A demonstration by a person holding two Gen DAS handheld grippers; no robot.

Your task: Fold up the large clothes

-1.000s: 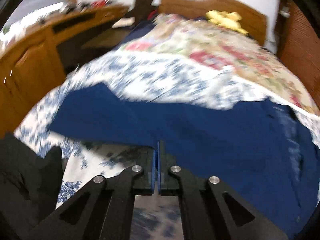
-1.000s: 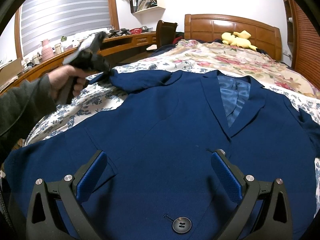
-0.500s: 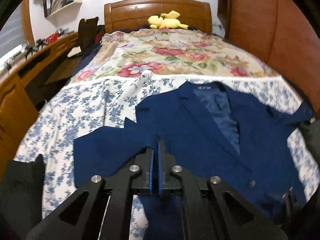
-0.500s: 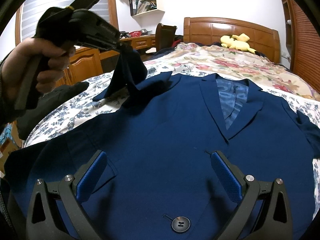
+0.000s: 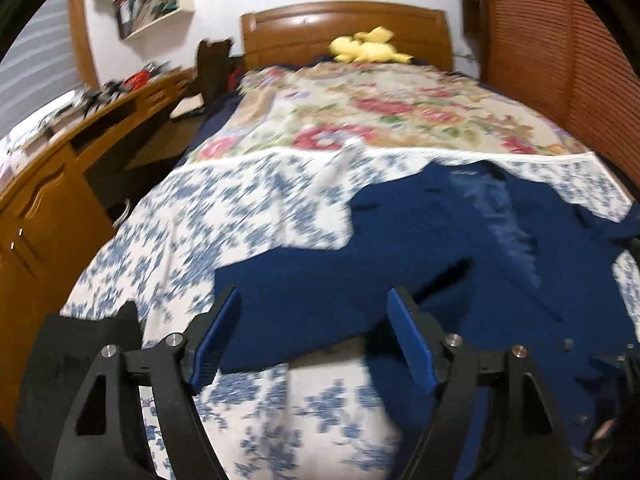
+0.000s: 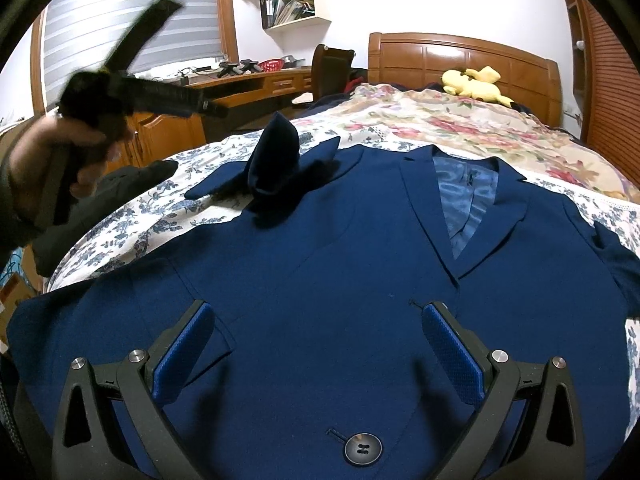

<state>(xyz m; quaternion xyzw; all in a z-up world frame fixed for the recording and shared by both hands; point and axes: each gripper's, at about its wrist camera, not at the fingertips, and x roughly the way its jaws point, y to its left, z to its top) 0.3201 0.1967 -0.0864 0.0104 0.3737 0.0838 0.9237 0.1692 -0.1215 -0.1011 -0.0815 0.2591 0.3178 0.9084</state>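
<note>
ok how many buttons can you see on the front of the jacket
1. A dark four-hole button sits low on the navy jacket front, below and between the open fingers of the right hand-held gripper. Others may be hidden below the frame or lost in the left view's blur.

Left claw [image 5: 314, 334] jaws spread wide above navy jacket [image 5: 460, 264] lying on floral-sheeted bed [image 5: 224, 216]; yellow plush toy [image 5: 370, 50] near headboard [image 5: 344, 28].

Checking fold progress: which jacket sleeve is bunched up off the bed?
The sleeve near the left gripper, standing up in a peak; the opposite sleeve lies flat.
</note>
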